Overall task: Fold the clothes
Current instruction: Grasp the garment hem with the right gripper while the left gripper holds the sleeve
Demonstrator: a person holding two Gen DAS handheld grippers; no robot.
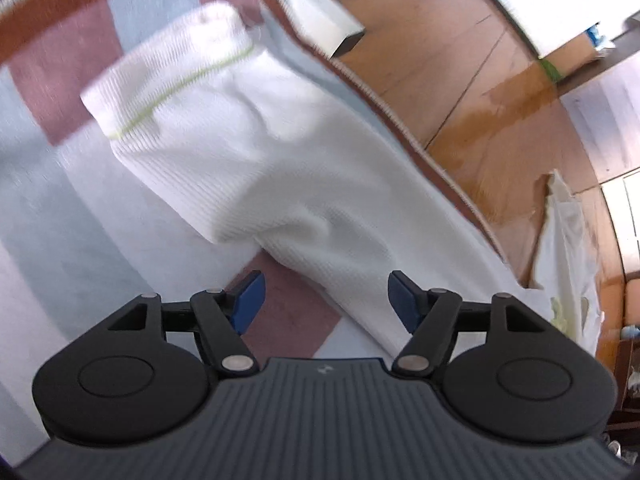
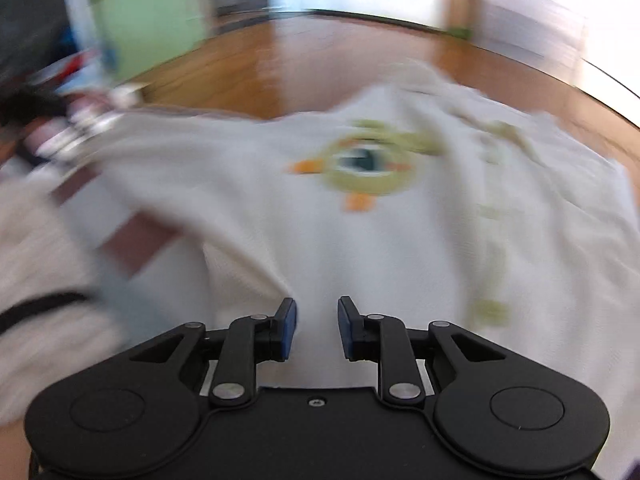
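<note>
A white ribbed garment (image 1: pixel 256 156) with a thin green stripe near its cuff lies across a blue and maroon patterned mat (image 1: pixel 72 216). My left gripper (image 1: pixel 325 298) hovers open above its lower part, with nothing between the blue pads. In the right wrist view the same white garment (image 2: pixel 360 232) spreads out, showing a green and orange print (image 2: pixel 362 168) on its front. My right gripper (image 2: pixel 317 330) stands open just above the cloth, its pads apart and empty. This view is heavily blurred.
The mat's brown border (image 1: pixel 404 120) runs diagonally, with wooden floor (image 1: pixel 460 60) beyond it. A white box (image 1: pixel 320 12) sits on the floor by the mat edge. A green panel (image 2: pixel 148 12) and blurred items (image 2: pixel 68 120) stand at the left of the right wrist view.
</note>
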